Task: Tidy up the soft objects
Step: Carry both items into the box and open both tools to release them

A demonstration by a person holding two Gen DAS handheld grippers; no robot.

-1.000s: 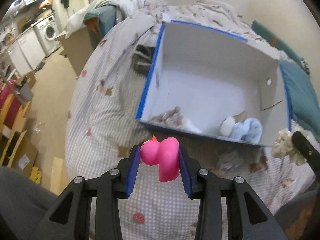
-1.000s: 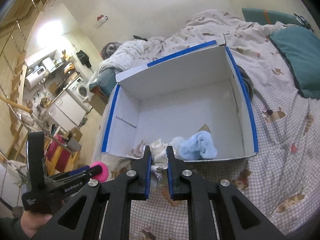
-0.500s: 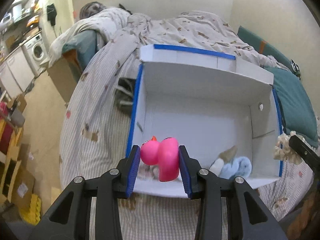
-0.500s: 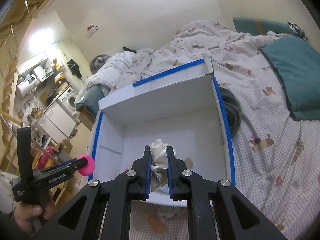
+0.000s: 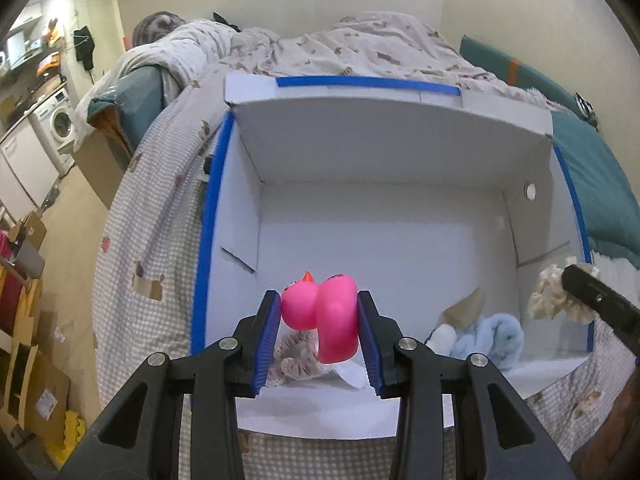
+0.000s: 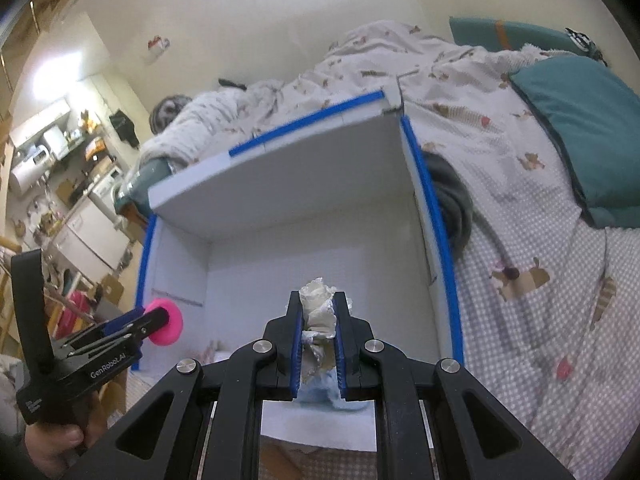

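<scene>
My left gripper (image 5: 318, 312) is shut on a pink rubber duck (image 5: 324, 314), held over the near left part of a white box with blue-taped edges (image 5: 208, 248). My right gripper (image 6: 318, 320) is shut on a cream frilly scrunchie (image 6: 318, 308), hanging over the same box (image 6: 436, 232); from the left wrist view that scrunchie (image 5: 550, 294) shows at the box's right wall. On the box floor lie a beige scrunchie (image 5: 288, 360), a light blue fluffy cloth (image 5: 490, 338) and a small white piece (image 5: 442, 338). The left gripper with the duck (image 6: 166, 322) shows at the lower left of the right wrist view.
The box rests on a bed with a checked, dog-print cover (image 6: 532, 312). A teal pillow (image 6: 584, 128) lies to the right, a dark garment (image 6: 450, 192) beside the box's right wall. A rumpled duvet (image 5: 352, 48) lies behind. Floor, cardboard boxes and a washing machine (image 5: 58, 122) are at left.
Both grippers have moved forward from in front of the box to over its near wall, each keeping its hold. The box now fills the views and its floor shows below the fingers.
</scene>
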